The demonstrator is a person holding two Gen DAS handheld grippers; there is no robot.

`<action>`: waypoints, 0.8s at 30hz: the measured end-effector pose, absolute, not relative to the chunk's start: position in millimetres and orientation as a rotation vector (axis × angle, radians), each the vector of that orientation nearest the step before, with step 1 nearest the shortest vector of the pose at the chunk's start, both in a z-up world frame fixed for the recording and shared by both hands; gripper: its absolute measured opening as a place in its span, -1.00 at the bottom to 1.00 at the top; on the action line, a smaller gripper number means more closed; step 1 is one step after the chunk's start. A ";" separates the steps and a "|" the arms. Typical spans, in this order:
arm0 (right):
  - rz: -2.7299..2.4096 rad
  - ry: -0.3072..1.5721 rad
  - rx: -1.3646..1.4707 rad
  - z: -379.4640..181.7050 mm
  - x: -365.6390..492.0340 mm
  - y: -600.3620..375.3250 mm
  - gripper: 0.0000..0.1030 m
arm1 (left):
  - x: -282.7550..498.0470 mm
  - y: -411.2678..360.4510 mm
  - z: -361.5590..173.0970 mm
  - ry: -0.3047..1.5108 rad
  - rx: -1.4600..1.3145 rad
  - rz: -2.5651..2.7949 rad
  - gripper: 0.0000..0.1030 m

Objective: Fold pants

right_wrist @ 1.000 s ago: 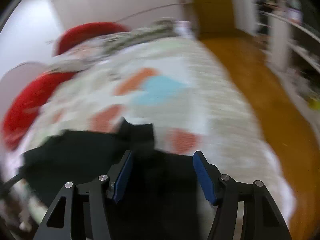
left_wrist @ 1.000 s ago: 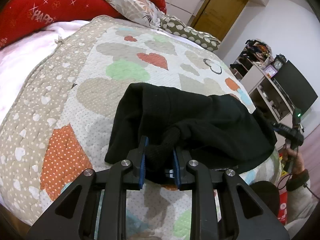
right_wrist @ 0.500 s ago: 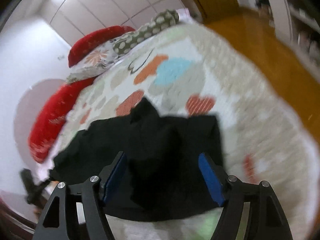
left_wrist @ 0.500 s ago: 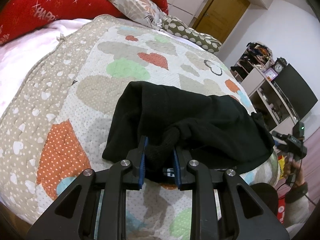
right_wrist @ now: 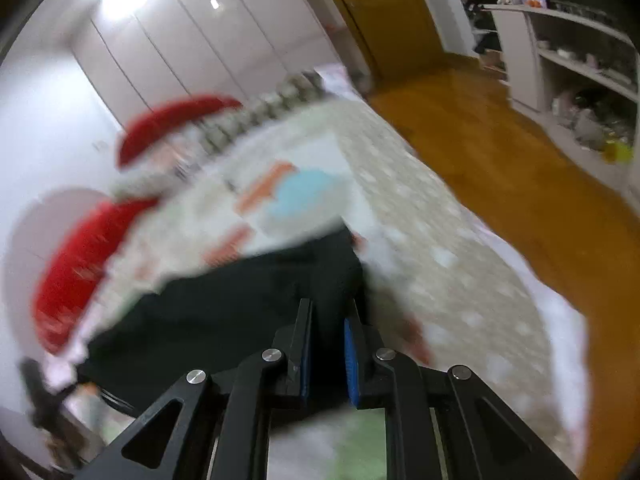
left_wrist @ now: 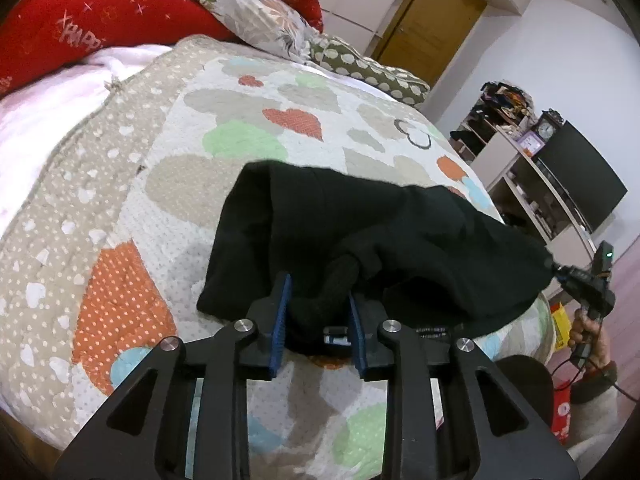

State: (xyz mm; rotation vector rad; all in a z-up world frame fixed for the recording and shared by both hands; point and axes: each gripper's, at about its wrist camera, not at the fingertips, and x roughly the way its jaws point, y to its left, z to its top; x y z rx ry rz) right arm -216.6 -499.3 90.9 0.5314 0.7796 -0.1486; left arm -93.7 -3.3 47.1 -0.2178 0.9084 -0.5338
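Observation:
Black pants (left_wrist: 400, 240) lie bunched on a heart-patterned quilt (left_wrist: 240, 128) on a bed. My left gripper (left_wrist: 318, 292) is shut on a bunched fold of the pants at their near edge. In the right wrist view, which is blurred by motion, the pants (right_wrist: 240, 304) stretch to the left. My right gripper (right_wrist: 327, 320) has its blue pads close together with black cloth between them, at the pants' right end. The right gripper also shows far right in the left wrist view (left_wrist: 592, 280), next to the pants' far end.
Red pillows (left_wrist: 100, 16) and patterned pillows (left_wrist: 256, 12) lie at the bed's head. A shelf unit with a dark screen (left_wrist: 576, 184) stands right of the bed. Wooden floor (right_wrist: 520, 160) runs along the bed's right side, with shelves (right_wrist: 580, 48) beyond.
My right gripper has closed from wide open onto the pants' right end. The left gripper has kept its hold and barely moved.

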 end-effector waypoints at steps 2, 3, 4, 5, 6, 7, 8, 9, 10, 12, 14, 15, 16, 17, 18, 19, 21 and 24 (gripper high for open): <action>-0.192 0.884 0.501 71.5 -213.2 -498.9 -0.72 | -94.4 2.6 42.0 0.933 -0.241 -0.540 -0.45; -0.210 0.905 0.493 68.0 -213.5 -498.8 -0.68 | -95.7 5.5 41.5 0.940 -0.251 -0.539 -0.36; -0.215 0.901 0.498 69.7 -212.9 -500.1 -0.63 | -97.5 10.8 43.0 0.947 -0.257 -0.531 -0.32; -0.234 0.885 0.504 76.3 -215.1 -501.5 -0.41 | -99.8 14.0 46.2 0.944 -0.257 -0.523 -0.24; -0.272 0.867 0.490 85.7 -216.9 -502.5 -0.15 | -102.1 20.6 52.7 0.930 -0.258 -0.511 -0.06; -0.292 0.851 0.474 93.1 -217.6 -502.5 -0.06 | -104.6 26.0 59.1 0.911 -0.265 -0.501 0.07; -0.299 0.824 0.448 104.8 -218.3 -499.5 -0.03 | -106.1 32.3 66.7 0.885 -0.283 -0.490 0.33; -0.291 0.806 0.425 114.9 -217.1 -495.3 -0.03 | -108.1 41.1 76.7 0.839 -0.325 -0.480 0.49; -0.276 0.797 0.412 121.4 -215.6 -490.8 -0.03 | -108.7 45.4 81.0 0.814 -0.349 -0.480 0.54; -0.164 0.781 0.408 132.4 -203.4 -470.7 -0.02 | -108.0 48.6 89.1 0.778 -0.373 -0.471 0.56; 0.002 0.798 0.388 133.6 -183.9 -438.5 -0.02 | -100.9 39.7 88.8 0.809 -0.330 -0.462 0.56; 0.103 0.811 0.367 133.5 -171.6 -415.2 -0.02 | -96.4 34.1 86.1 0.831 -0.311 -0.463 0.56; 0.204 0.824 0.344 132.7 -159.9 -390.7 -0.02 | -92.9 30.3 84.0 0.847 -0.302 -0.463 0.56; 0.285 0.837 0.331 131.6 -152.2 -371.2 -0.02 | -86.7 24.1 80.3 0.873 -0.292 -0.462 0.56; 0.373 0.854 0.320 130.3 -143.1 -350.0 -0.02 | -82.4 20.7 78.8 0.886 -0.287 -0.463 0.56; 0.469 0.876 0.303 129.5 -134.9 -326.2 -0.02 | -77.4 16.9 77.6 0.893 -0.284 -0.467 0.56; 0.606 0.900 0.228 131.4 -122.4 -280.2 -0.02 | -66.1 10.3 77.1 0.896 -0.295 -0.478 0.56; 0.736 0.903 0.059 136.6 -106.1 -219.8 -0.01 | -49.4 -1.5 75.1 0.913 -0.285 -0.510 0.56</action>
